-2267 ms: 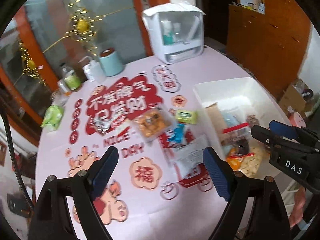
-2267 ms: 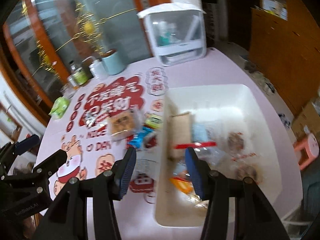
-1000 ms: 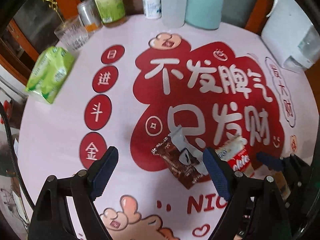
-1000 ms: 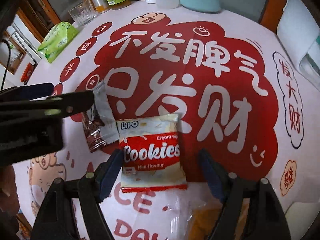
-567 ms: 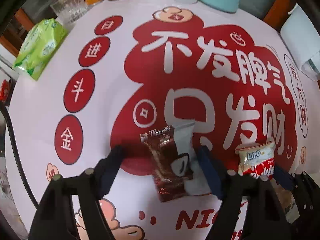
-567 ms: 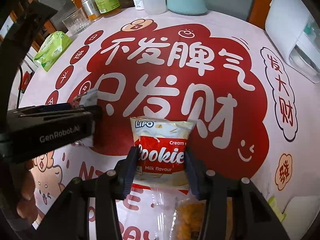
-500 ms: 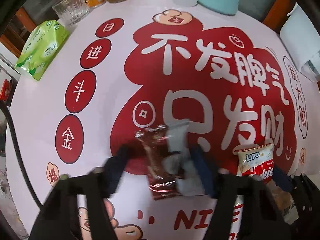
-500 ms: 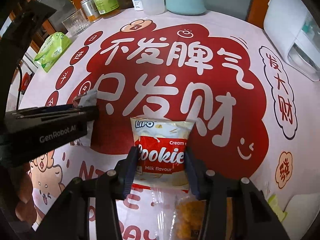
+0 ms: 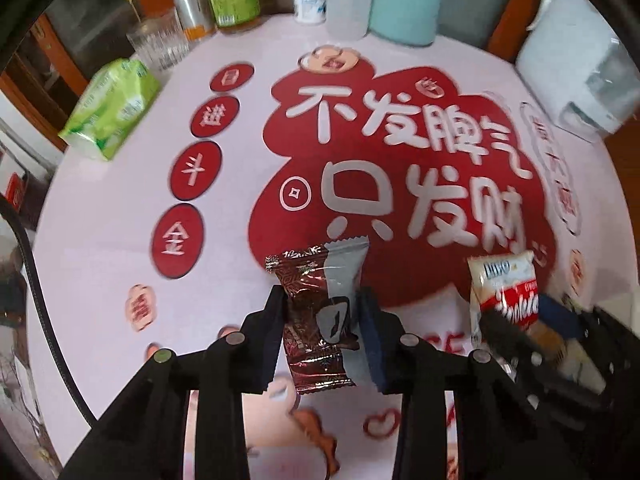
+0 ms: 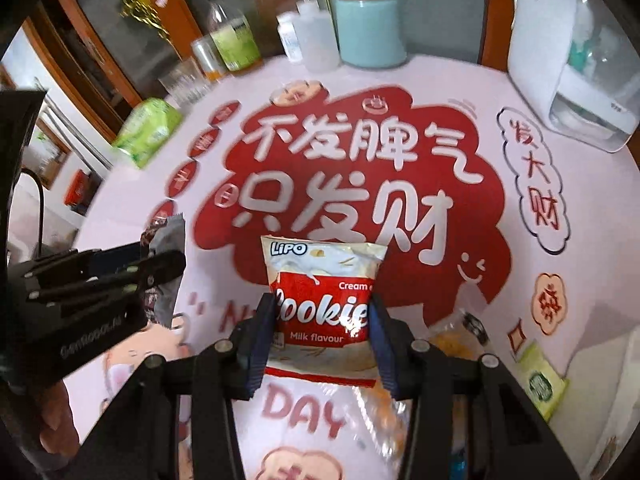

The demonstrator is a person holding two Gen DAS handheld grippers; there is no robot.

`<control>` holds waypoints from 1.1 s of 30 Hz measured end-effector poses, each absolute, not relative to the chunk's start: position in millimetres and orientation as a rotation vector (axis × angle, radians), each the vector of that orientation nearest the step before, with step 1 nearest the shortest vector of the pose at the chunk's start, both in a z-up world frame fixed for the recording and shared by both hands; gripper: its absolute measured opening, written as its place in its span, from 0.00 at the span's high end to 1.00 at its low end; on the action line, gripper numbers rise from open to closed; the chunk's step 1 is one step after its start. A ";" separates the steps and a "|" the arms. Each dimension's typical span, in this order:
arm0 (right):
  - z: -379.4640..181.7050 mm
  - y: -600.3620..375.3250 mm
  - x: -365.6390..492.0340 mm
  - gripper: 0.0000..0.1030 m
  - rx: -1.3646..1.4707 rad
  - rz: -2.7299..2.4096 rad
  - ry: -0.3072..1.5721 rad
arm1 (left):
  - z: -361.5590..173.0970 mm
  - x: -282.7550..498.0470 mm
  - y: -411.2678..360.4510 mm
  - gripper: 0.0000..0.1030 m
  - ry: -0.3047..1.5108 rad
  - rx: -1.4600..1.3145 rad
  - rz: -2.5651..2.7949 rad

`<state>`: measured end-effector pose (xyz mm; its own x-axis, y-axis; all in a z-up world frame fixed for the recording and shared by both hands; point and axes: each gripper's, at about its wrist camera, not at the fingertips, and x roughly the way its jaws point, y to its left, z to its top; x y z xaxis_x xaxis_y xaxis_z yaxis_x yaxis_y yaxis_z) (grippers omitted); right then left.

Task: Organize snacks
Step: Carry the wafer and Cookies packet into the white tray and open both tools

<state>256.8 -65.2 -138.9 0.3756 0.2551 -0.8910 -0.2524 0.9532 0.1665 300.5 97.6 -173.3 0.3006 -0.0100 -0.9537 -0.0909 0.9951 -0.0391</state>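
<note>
- Brown-and-silver snack pack (image 9: 320,320) is pinched between the pads of the left claw (image 9: 322,334). Its jaws have just been closing in on it and now squeeze both sides, with the wrapper's crimped top sticking out toward 12 o'clock.
- Cookie pack (image 10: 322,308), red and white with "Cookies, Milk flavour" on it, sits clamped in the right claw (image 10: 322,332). Those jaws have just been closing too, and the pads press on both edges.
- In the left wrist view the cookie pack (image 9: 504,292) shows up at 3 o'clock of the brown one, a bit blurry.
- Under the right claw, at roughly 5 o'clock, there's a clear bag of orange snacks (image 10: 452,340) on the desk (image 9: 100,248).
- A small green sachet (image 10: 540,380) lies further out at 4 o'clock.
- At the desk's far edge: green tissue pack (image 9: 112,108) at 10 o'clock, teal canister (image 9: 406,8) at 12, white box (image 10: 572,64) at 2.
</note>
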 end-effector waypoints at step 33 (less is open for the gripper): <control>-43.7 -321.1 -9.0 0.56 0.291 -0.240 0.937 | -35.0 78.9 -150.4 0.67 0.989 0.135 -0.533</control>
<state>-9.0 -321.1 -43.7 0.5706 -0.0764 -0.8177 0.3265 0.9347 0.1405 78.9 -150.4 -35.0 0.4333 -0.3664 -0.8234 0.4866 0.8641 -0.1285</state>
